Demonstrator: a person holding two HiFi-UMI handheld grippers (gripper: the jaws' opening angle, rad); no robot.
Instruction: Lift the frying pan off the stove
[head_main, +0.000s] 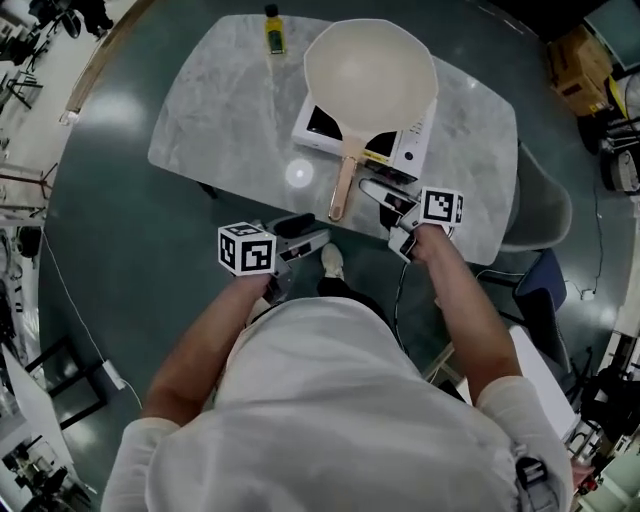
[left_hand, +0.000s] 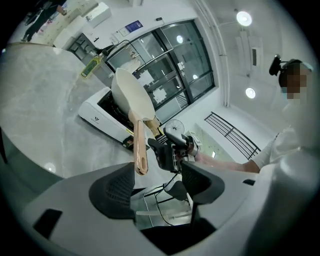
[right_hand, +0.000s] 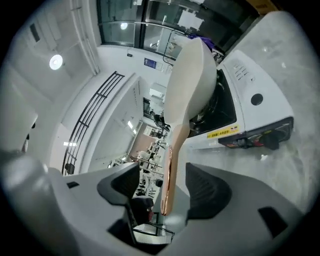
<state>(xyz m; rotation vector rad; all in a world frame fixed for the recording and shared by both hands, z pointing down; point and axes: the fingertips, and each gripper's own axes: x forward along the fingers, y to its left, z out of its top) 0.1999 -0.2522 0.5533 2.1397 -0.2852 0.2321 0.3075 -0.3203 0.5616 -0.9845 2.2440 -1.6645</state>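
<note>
Frying pan (head_main: 370, 75): cream, empty, sitting on the white stove (head_main: 412, 152), not lifted; its pale wooden handle (head_main: 345, 185) sticks out over the stove's front edge toward the person; stove sits on the grey marble table (head_main: 220, 120), near the middle; yellow-capped bottle (head_main: 273, 30) upright at the far edge, apart from the pan.

Right gripper (head_main: 385, 195): at the near table edge, just right of the handle end; in the right gripper view its jaws stand wide apart with the handle (right_hand: 170, 180) running down between them, a gap on both sides, pads not pressing; so not gripping, nothing held; pan (right_hand: 192, 80) and stove (right_hand: 255, 100) straight ahead.

Left gripper (head_main: 305, 238): lower, off the table edge, just short of the handle tip; in the left gripper view jaws wide apart, nothing between them; handle end (left_hand: 140, 161) shows just above the left-hand pad, ahead of it, not touching as far as can be seen; right gripper (left_hand: 172, 150) visible beyond; pan (left_hand: 131, 97) on stove (left_hand: 97, 117); bottle (left_hand: 90, 67) behind.

Person's bare forearms and white sleeves fill the lower head view.
</note>
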